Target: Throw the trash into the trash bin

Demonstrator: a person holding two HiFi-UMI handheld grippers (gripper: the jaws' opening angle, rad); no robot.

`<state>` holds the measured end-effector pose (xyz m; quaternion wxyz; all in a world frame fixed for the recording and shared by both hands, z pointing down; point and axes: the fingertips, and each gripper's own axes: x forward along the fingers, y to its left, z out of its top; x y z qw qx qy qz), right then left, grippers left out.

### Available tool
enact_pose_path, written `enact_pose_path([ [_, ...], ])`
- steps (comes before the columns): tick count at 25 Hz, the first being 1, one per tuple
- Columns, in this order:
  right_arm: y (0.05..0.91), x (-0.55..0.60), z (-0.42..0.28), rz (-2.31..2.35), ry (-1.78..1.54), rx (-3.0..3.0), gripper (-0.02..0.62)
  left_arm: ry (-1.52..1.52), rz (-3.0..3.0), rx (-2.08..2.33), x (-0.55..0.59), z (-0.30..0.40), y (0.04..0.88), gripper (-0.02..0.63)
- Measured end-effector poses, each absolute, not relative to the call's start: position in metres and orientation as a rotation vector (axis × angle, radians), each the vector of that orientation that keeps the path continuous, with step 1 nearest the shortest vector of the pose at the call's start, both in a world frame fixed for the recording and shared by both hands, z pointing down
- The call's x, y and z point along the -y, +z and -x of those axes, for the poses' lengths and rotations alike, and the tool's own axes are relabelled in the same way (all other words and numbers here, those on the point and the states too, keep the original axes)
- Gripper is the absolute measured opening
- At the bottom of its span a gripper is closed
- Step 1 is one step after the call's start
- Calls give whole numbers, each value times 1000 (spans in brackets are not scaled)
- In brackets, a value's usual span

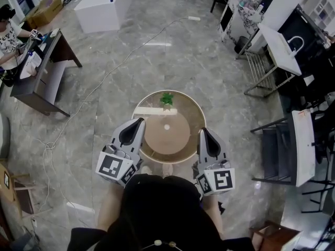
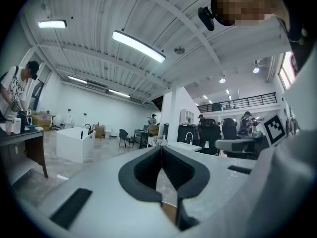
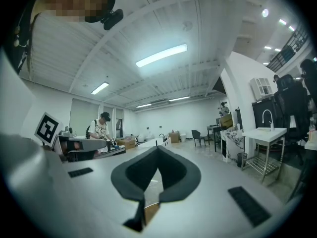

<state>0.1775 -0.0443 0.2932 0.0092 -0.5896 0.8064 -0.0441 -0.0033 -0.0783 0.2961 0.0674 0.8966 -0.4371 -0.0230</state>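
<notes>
In the head view a round table (image 1: 196, 113) with a tan middle and a glassy rim stands just ahead of me. A small green crumpled thing (image 1: 166, 98) lies near its far edge, a white strip (image 1: 148, 110) to its left, and a tiny white bit (image 1: 166, 126) at the centre. My left gripper (image 1: 140, 121) hovers at the table's near left edge, my right gripper (image 1: 203, 131) at its near right edge. Both point level and are shut with nothing between the jaws. In the left gripper view the left gripper (image 2: 161, 148) is shut and empty; in the right gripper view the right gripper (image 3: 157, 148) is too. No bin is identifiable.
A dark desk (image 1: 42, 72) with a person at it stands at the left, a white counter (image 1: 102, 7) at the back left. A cable (image 1: 94, 93) trails over the marble floor. White tables (image 1: 280, 46) and black chairs (image 1: 277, 150) crowd the right side.
</notes>
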Motion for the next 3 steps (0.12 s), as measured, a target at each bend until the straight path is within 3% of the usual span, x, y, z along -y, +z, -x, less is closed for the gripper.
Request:
enact_pose_path([
  [3, 291, 45, -179, 1846, -134, -2513, 3, -80, -2702, 1305, 79, 2, 296, 8],
])
